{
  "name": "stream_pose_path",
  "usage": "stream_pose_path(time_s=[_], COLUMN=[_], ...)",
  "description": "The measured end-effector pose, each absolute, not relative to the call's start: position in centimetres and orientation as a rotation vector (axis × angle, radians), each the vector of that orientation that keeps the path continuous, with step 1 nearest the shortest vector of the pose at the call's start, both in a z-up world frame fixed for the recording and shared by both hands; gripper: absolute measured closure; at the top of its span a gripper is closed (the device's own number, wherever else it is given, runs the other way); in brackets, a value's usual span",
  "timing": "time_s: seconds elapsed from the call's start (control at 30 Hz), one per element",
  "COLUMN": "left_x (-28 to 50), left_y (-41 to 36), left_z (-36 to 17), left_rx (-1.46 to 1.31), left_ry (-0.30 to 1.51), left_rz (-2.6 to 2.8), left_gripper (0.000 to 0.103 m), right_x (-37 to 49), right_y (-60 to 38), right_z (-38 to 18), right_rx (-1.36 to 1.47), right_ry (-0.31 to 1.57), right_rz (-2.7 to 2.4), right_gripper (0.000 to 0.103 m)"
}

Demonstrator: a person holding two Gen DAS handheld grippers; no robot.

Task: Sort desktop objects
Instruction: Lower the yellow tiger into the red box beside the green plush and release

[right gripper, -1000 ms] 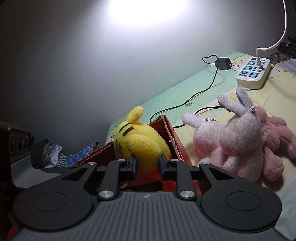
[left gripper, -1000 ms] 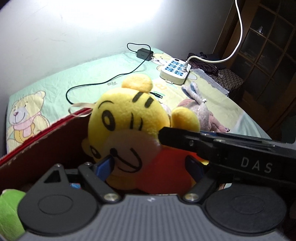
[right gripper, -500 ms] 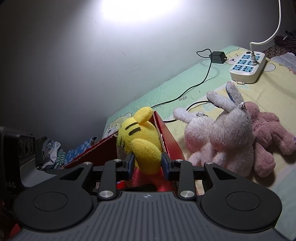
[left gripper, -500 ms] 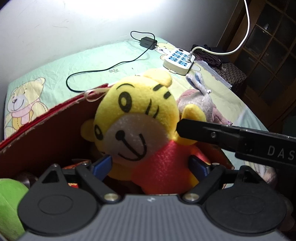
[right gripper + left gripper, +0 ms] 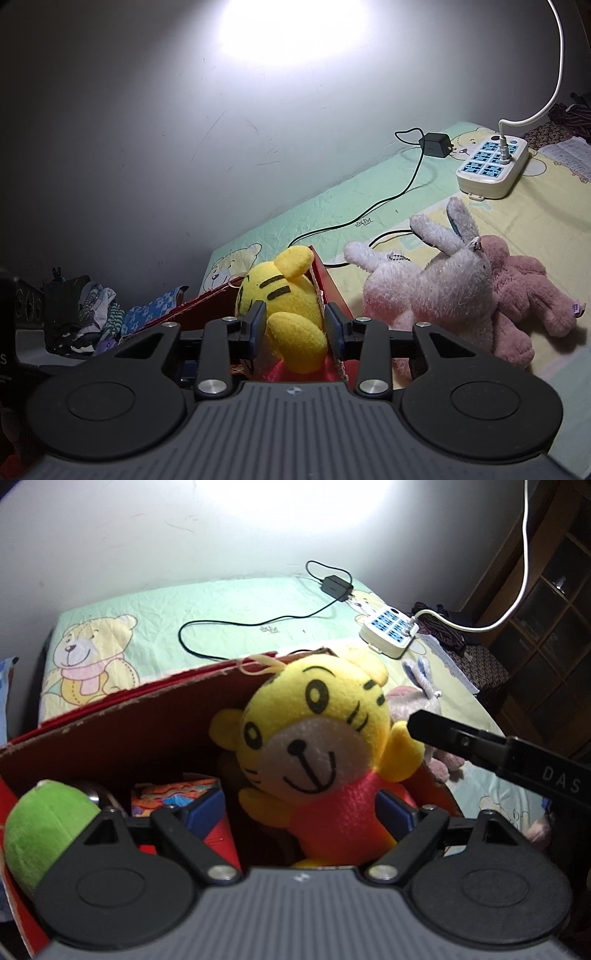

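The right gripper (image 5: 294, 332) pinches the yellow tiger plush (image 5: 325, 746) by one arm; the left gripper (image 5: 306, 812) stands spread wide around its red body, inside the red box (image 5: 110, 738), beside a green plush (image 5: 44, 834).

"DAS" on the right tongs (image 5: 436, 727)

The tiger plush's (image 5: 325, 771) legs are hidden behind the gripper body, and the green plush (image 5: 40, 834) is half covered.
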State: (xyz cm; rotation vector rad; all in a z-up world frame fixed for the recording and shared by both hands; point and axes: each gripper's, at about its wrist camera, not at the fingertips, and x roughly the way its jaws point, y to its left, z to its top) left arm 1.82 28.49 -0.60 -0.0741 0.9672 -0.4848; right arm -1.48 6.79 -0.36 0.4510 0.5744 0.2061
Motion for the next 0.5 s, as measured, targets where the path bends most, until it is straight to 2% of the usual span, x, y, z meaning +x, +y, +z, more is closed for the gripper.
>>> stream_pose_path(time_s=[0.3,0.5], left_x=[2.7,2.2], left_y=[29.1,28.6], left_z=[-2.0,-2.1], left_rx=[-0.029,0.021], left_ry=[1.056,1.051], left_rz=[-0.267,-0.215], left_gripper=[0.015,0.015], right_x=[-1.6,-1.8], right_y=[8.1,8.3], right_z=[-0.4,-0.6], right_rx=[0.336,0.314], right_ry=[0.589,0.605], right_rz=[0.212,0.205], right_gripper=[0.065,0.066])
